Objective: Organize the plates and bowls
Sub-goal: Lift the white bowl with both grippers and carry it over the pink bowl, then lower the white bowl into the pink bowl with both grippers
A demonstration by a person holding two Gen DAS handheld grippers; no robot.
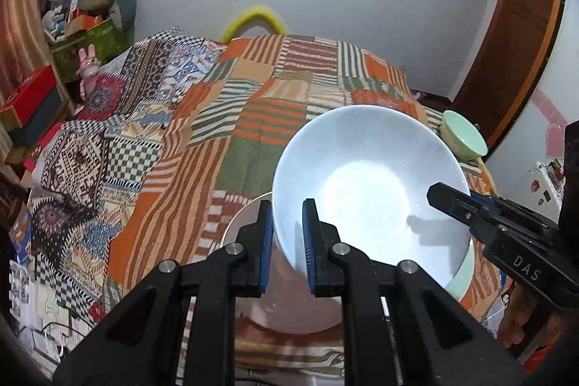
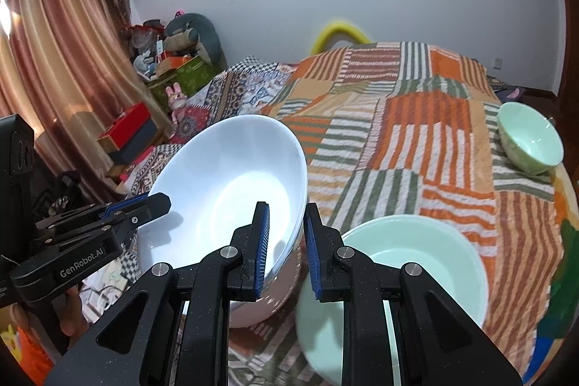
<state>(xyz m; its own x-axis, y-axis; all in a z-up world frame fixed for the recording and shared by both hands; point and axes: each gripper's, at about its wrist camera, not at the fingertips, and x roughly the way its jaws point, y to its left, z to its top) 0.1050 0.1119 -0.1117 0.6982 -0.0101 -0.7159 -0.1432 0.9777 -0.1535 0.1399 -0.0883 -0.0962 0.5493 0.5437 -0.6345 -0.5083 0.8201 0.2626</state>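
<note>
Both grippers clamped on one white bowl (image 1: 365, 176): left gripper (image 1: 287, 241) pinching the near-left rim, right gripper (image 2: 286, 241) pinching the opposite rim, one pad inside the wall and one outside in each case. Bowl held off the quilt (image 1: 224, 118), tilted, mouth turned toward the left wrist camera and away from the far wall. Directly beneath the bowl, a pale plate (image 1: 249, 277), its edge showing left of and below the bowl's base; probably a stack or a second dish there, though the blur under the bowl leaves that unsure. Just right of the bowl, low and near, a large green bowl (image 2: 416, 263) resting on the quilt; well beyond the white bowl, toward the bed's far right edge, a small green bowl (image 2: 530, 140) lying tipped. Deciding relation for the next move: white bowl sitting between the two grippers, each equally close, with the large green bowl immediately to the right-gripper side and the plate straight below. Likely a short sideways carry to nest it, or a straight drop onto the plate; levelling the tilt first seems wise, since a rim pinch on smooth ware could slip.
</note>
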